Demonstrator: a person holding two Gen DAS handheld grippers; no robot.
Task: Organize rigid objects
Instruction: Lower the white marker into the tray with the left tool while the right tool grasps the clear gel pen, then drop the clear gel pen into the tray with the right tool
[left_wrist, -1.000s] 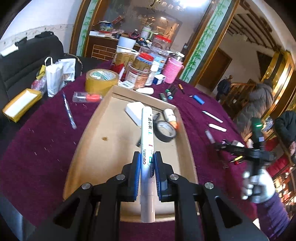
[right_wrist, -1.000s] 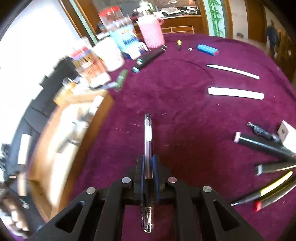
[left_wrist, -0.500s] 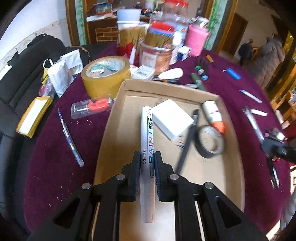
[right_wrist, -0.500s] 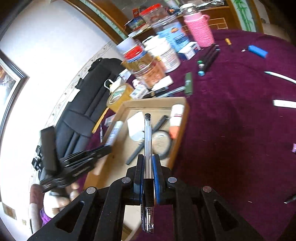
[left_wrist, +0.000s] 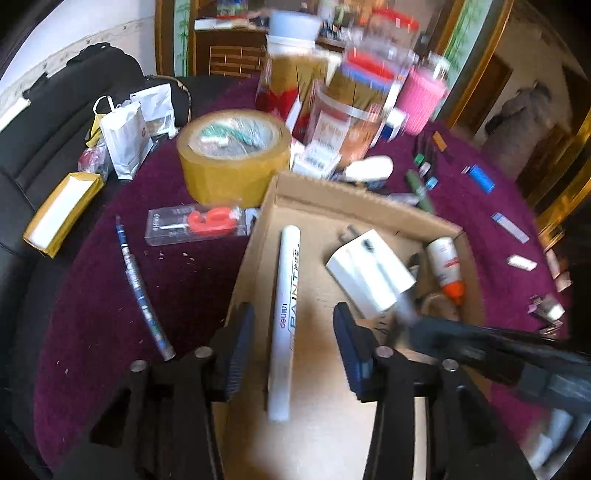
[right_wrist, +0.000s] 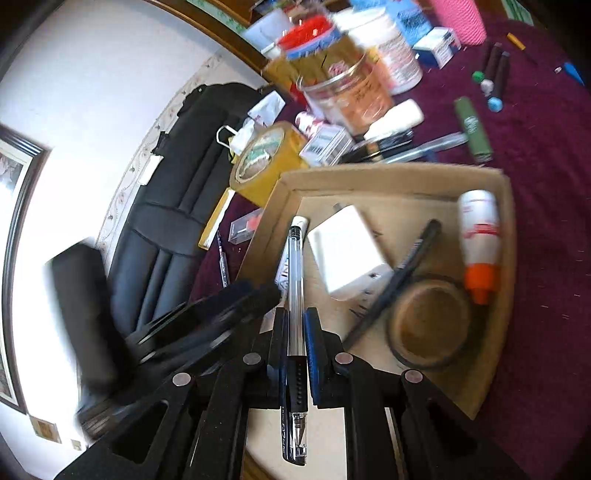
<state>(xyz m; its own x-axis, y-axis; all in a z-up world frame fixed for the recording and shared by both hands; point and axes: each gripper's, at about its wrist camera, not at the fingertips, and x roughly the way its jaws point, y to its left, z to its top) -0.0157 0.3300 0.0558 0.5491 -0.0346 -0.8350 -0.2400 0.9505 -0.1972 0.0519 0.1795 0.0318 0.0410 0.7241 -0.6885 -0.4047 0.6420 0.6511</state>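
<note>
One box (left_wrist: 369, 195), two tape rolls (left_wrist: 232, 155), two claws (left_wrist: 293, 350)

A white paint marker (left_wrist: 284, 317) with grey lettering is seen lying lengthwise in the lower centre of the left wrist frame, flat on the floor of a shallow cardboard tray (left_wrist: 314, 188). A clear gel pen (right_wrist: 295, 295) with a black cap and black grip is shown upright in the lower centre of the right wrist frame, above the tray's near edge. Further right in the tray are laid a white box (right_wrist: 345, 253), a black pen (right_wrist: 399, 277), a tape ring (right_wrist: 428, 325) and a white bottle with an orange cap (right_wrist: 480, 240).
</note>
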